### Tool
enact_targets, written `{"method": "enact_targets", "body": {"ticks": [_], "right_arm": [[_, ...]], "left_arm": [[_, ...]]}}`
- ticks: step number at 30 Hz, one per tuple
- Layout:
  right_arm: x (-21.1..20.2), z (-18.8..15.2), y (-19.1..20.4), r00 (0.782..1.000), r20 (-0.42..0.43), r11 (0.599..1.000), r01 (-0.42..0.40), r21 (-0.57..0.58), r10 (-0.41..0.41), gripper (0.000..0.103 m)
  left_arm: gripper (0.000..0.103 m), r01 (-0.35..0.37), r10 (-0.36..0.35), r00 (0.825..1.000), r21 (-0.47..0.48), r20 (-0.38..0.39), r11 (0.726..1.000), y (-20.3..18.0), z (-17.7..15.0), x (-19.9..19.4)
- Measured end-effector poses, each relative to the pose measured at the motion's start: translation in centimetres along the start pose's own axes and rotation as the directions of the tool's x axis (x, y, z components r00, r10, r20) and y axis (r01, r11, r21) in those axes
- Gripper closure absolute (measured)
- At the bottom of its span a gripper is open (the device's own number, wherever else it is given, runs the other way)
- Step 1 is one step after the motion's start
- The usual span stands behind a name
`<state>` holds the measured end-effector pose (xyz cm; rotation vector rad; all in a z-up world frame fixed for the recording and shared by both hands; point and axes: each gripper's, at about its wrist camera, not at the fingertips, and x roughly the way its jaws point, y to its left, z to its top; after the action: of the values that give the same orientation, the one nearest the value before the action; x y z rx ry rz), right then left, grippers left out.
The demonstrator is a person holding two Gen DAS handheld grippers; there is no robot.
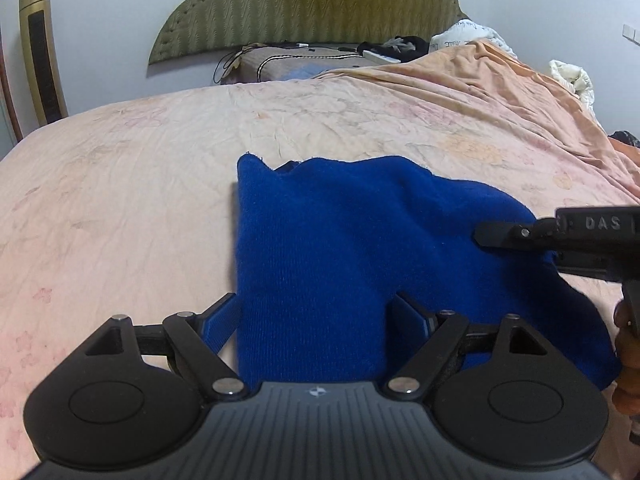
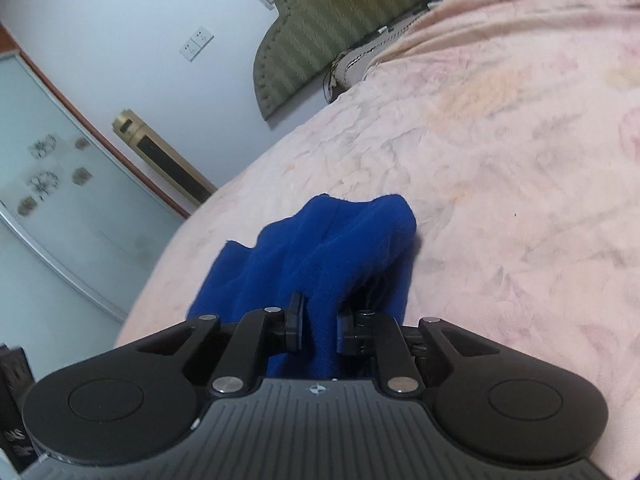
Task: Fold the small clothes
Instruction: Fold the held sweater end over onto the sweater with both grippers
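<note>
- A blue knitted garment (image 1: pixel 340 248) is spread on a pink bedsheet (image 1: pixel 120 184), filling the centre and lower right of the left wrist view.
- The left gripper (image 1: pixel 316 316) is seen at the bottom of that view with its fingers held wide apart, one on each side of the garment's near part; nothing is clamped between them.
- The left edge of the garment is seen as a straight line running up from the left finger toward the middle of the frame.
- The right gripper (image 1: pixel 516 236) is seen entering from the right edge of the left wrist view, its tip lying over the right side of the garment.
- In the right wrist view, the right gripper (image 2: pixel 320 328) is shown closed on a raised fold of the blue garment (image 2: pixel 320 248), the cloth being pinched between the two fingers at lower centre.
- Beyond the fingers, the garment is bunched into ridges toward the middle of the frame, on the pink bedsheet (image 2: pixel 500 200).
- A green padded headboard (image 1: pixel 304 4) is seen at the top centre of the left wrist view, and a gold tower fan (image 1: pixel 40 48) at the upper left.
</note>
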<state>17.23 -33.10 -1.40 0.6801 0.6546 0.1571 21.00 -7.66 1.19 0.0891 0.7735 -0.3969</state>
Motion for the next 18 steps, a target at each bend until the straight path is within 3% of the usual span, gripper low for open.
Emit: {"method": "enact_targets", "body": {"ticks": [1,3,8,13,18], "right_arm": [[-0.3,-0.3,0.1,1.000,-0.002,1.000,0.005,0.006,-0.005,0.065],[-1.2,-1.0,-0.2,1.000,-0.002,1.000,-0.013,0.025,0.013,0.049],[-3.5,-2.7,-1.0,1.000,-0.020,0.999,0.003,0.047,-0.002,0.047],[-4.8,-4.5,-2.0,0.997,-0.066,0.995,-0.042,0.086,0.048,0.036],[-5.0,-5.7,-0.5,0.996,-0.087,0.999,-0.035,0.008,0.035,0.037]], "left_arm": [[0.020,0.002,-0.002,1.000,-0.001,-0.001,1.000,0.0,0.0,-0.1],[0.020,0.005,-0.005,1.000,-0.007,-0.005,1.000,0.3,-0.1,-0.2],[0.020,0.016,-0.016,1.000,-0.023,-0.010,1.000,0.8,-0.5,-0.6],[0.020,0.021,-0.021,1.000,-0.026,-0.008,0.999,1.3,-1.1,-1.3],[0.017,0.069,-0.069,0.998,-0.036,-0.008,0.997,2.5,-3.5,-3.1]]}}
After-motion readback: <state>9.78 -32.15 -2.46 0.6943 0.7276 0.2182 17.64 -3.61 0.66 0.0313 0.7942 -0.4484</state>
